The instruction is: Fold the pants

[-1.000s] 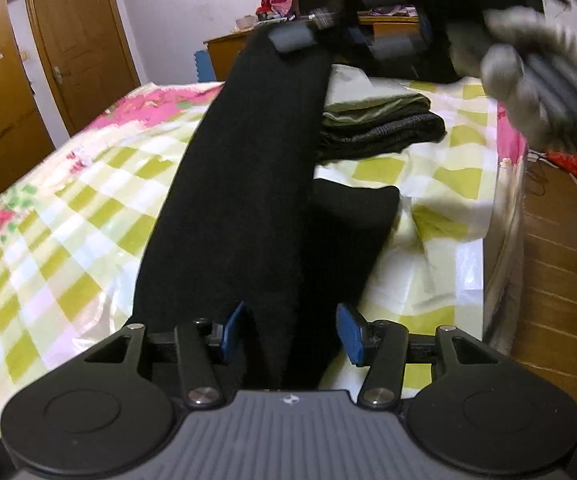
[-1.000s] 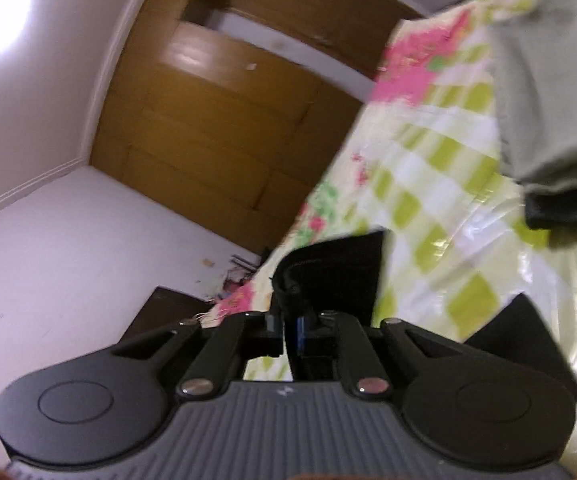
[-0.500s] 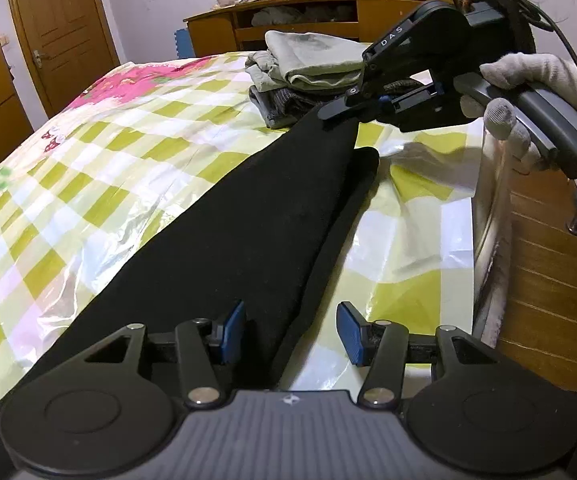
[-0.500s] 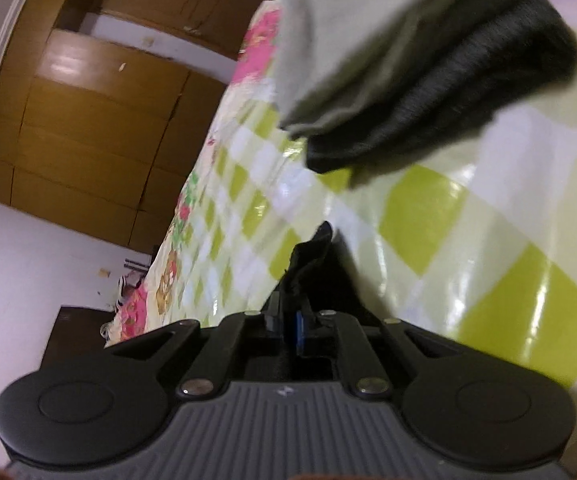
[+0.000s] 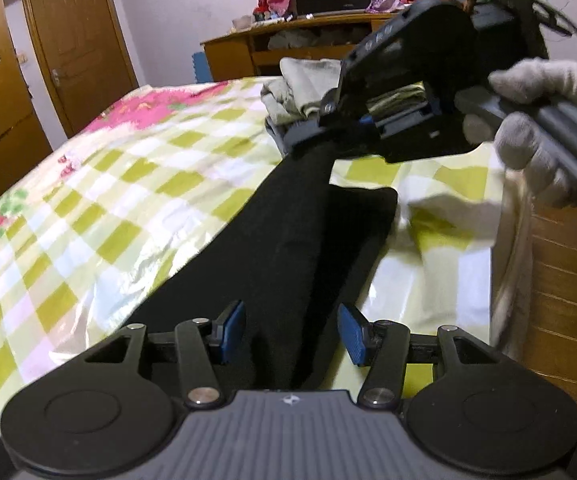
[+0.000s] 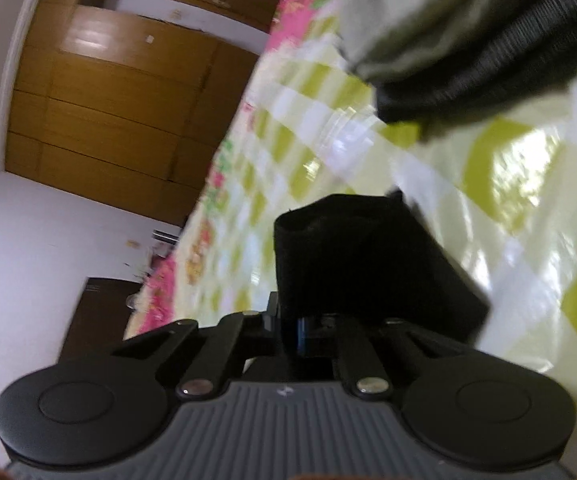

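Black pants [image 5: 288,248] lie stretched along the checked bed cover, from under my left gripper toward the far right. My left gripper [image 5: 290,330] is open; the pants run between its blue pads [image 5: 230,328], with no grip on them. My right gripper [image 5: 328,130], held by a gloved hand, is shut on the far end of the pants and holds it just above the bed. In the right wrist view the black cloth [image 6: 360,264] bunches over the closed gripper [image 6: 308,334].
A stack of folded grey, green and dark clothes [image 5: 304,88] sits on the bed behind the right gripper, also in the right wrist view [image 6: 468,36]. The bed edge [image 5: 508,248] drops to a wooden floor at right. A wooden desk [image 5: 288,40] stands behind.
The right gripper brought the raised pants end down from high above the bed to near the cover, then lifted it slightly. The left gripper stayed open at the near end.
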Available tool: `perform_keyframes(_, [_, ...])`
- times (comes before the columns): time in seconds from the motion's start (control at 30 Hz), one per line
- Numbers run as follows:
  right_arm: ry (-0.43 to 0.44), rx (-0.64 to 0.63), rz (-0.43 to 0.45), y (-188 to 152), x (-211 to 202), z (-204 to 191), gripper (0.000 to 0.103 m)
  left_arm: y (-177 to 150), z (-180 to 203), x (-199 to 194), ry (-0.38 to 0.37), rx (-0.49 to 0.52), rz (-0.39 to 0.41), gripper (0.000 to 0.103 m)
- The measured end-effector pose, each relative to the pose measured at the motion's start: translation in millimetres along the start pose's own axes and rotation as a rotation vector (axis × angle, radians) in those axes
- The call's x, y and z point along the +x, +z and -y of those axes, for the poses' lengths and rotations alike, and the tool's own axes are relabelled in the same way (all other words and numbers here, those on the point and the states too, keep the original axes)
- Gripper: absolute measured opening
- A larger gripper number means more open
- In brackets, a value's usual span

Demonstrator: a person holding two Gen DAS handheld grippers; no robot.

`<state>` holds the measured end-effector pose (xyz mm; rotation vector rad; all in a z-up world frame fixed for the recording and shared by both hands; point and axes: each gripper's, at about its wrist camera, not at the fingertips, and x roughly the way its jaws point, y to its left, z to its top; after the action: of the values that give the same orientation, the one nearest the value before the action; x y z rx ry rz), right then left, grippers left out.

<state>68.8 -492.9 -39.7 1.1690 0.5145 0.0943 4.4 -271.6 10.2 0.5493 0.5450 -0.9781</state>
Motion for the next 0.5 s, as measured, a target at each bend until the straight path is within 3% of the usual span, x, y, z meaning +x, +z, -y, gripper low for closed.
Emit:
perform_keyframes(0.1, [0.039,0.013,0.013,5,-7,-6,0.008,-1,11,12,0.122,0.106,-0.006,0.062])
perform_keyframes(0.13, [0.039,0.014,0.015,6,-6,-6,0.008,-2,13,18,0.148,0.123,-0.021,0.055])
perform_keyframes(0.23, [0.040,0.033,0.011,6,-3,-2,0.008,-2,5,27,0.136,0.087,-0.068,0.030])
perform_keyframes(0.3, [0.037,0.047,0.016,5,-5,3,0.008,0,0,25,0.109,0.064,-0.072,0.020])
perform_keyframes(0.5, [0.033,0.034,0.042,5,-19,0,0.008,8,0,12,0.054,0.069,-0.045,0.019])
